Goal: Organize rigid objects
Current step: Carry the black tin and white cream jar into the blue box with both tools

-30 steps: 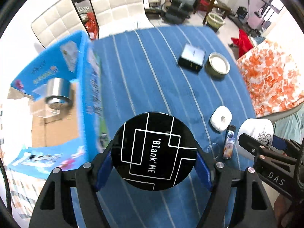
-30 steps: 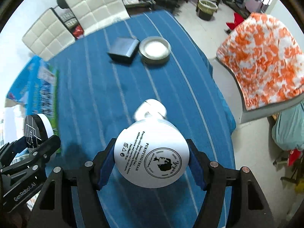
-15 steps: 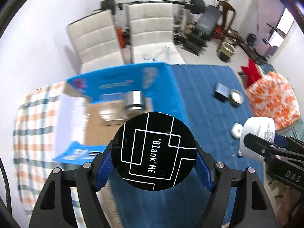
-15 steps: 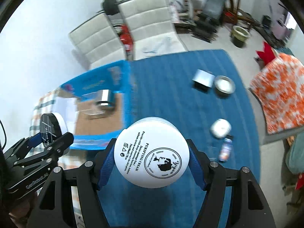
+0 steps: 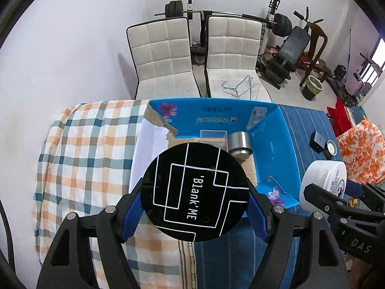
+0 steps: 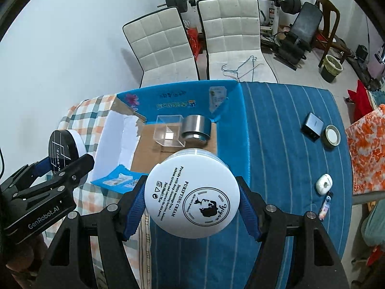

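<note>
My left gripper (image 5: 195,200) is shut on a round black-lidded jar (image 5: 195,190) marked 'Blank'ME, held high above the near side of an open blue cardboard box (image 5: 281,139). My right gripper (image 6: 192,200) is shut on a white cream jar (image 6: 192,192), also raised over the box's near edge (image 6: 115,178). Inside the box lie a silver metal cylinder (image 6: 196,127) and a clear plastic cube (image 6: 168,130). In the left wrist view the white jar (image 5: 322,180) shows at the right; in the right wrist view the black jar (image 6: 63,153) shows at the left.
On the blue striped cloth (image 6: 276,125) to the right lie a dark small box (image 6: 311,125), a round tin (image 6: 332,136), a white earbud case (image 6: 323,184) and a small tube (image 6: 324,206). A checked cloth (image 5: 84,159) covers the left. Two white chairs (image 5: 163,55) stand behind.
Both grippers have risen and pulled back with their jars, so the views now take in the whole box, the chairs and the wall. The box's contents have not moved.
</note>
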`<act>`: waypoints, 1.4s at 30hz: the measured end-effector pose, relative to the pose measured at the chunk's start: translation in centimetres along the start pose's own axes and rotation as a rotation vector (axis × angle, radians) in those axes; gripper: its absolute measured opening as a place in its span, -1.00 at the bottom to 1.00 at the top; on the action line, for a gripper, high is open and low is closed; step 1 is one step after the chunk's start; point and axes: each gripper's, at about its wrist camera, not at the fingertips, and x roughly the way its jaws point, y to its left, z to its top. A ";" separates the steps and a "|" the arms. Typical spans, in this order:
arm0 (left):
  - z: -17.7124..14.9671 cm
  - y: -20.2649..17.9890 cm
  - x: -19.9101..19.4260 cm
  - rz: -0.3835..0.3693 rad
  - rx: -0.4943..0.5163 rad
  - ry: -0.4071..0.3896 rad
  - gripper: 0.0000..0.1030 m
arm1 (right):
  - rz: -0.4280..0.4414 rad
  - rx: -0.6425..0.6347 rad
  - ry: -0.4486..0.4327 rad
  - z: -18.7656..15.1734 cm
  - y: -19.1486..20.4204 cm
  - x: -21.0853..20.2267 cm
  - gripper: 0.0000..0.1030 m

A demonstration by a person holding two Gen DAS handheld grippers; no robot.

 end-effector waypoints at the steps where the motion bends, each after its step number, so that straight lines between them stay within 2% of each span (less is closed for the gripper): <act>1: 0.1 0.3 0.3 -0.004 0.000 0.003 0.43 | -0.003 0.001 0.005 0.2 0.4 0.3 0.39; 4: 0.8 1.7 2.4 -0.014 -0.014 0.034 0.43 | -0.018 0.018 0.037 0.9 0.6 2.7 0.39; 12: 3.7 4.4 13.9 -0.062 -0.083 0.216 0.43 | -0.061 0.087 0.204 2.9 -0.1 13.8 0.39; 15: 5.4 3.5 17.4 -0.059 -0.053 0.263 0.43 | -0.062 0.131 0.298 3.3 -1.2 18.1 0.39; 20: 7.3 2.6 22.1 -0.028 -0.004 0.332 0.43 | -0.085 0.167 0.390 4.3 -2.1 22.6 0.39; 26: 7.6 2.6 25.3 -0.040 -0.012 0.410 0.44 | -0.110 0.127 0.478 5.1 -2.0 26.1 0.40; 29: 7.9 2.5 25.6 -0.051 -0.026 0.414 0.44 | -0.127 0.107 0.490 5.4 -1.9 26.9 0.40; 35: 8.5 2.6 26.3 -0.066 -0.042 0.468 0.44 | -0.125 0.102 0.518 6.0 -1.8 28.2 0.42; 42: 8.2 2.6 26.7 -0.081 -0.050 0.504 0.48 | -0.100 0.101 0.512 7.2 -1.6 28.5 0.65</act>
